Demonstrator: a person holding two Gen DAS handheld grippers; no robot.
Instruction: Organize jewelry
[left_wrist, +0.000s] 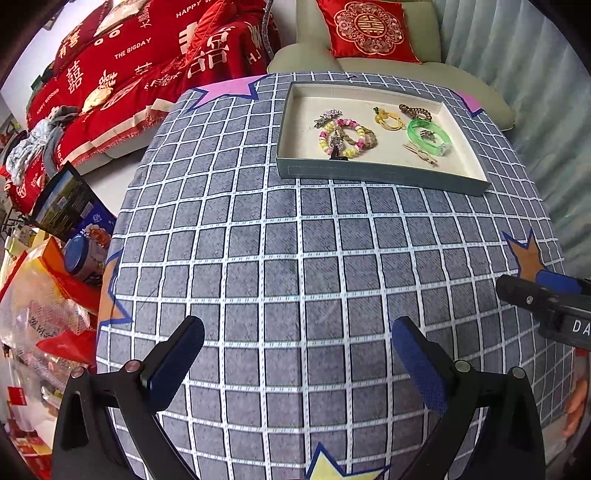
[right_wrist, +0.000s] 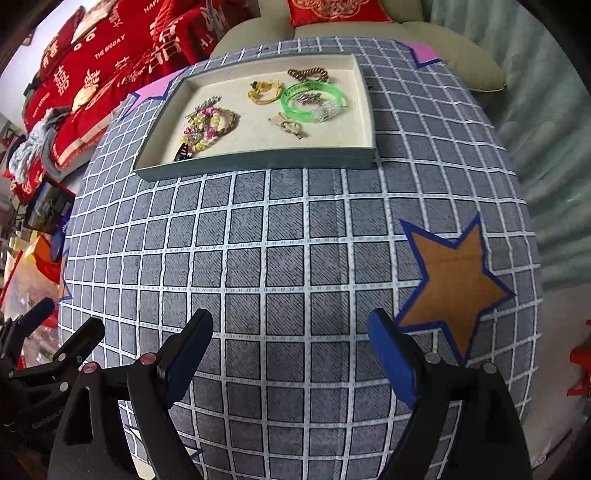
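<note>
In the left wrist view, the left hand-held gripper (left_wrist: 297, 354) has its two blue fingers spread wide, and nothing sits between them. It hangs over the desk (left_wrist: 258, 258), which wears a grey cloth with white squares and coloured stars. At the far side of the desk rests a shallow tray (left_wrist: 369, 173). All the jewelry seen here lies inside it: a beaded bracelet (left_wrist: 345, 138) of pink and yellow beads, a green bangle (left_wrist: 430, 136), a yellow ring piece (left_wrist: 388, 120), a brown twisted band (left_wrist: 415, 110) and a small clip (left_wrist: 421, 152). No jewelry shows on the bare cloth, so the job looks nearly done or done. Whether the pieces should be sorted more neatly cannot be told. A red blanket (left_wrist: 129, 62) at the back reads "THE BIGDAY" and "HAPPY". The other tool at the right edge shows the letters "DA".

In the right wrist view, the right hand-held gripper (right_wrist: 290, 345) is open wide too, with only cloth under it. The tray stays well apart from it, up near the far edge, with the green bangle and beads inside. The red blanket again shows "THE BIGDAY". An orange star (right_wrist: 454, 280) lies just beside the right finger.
</note>
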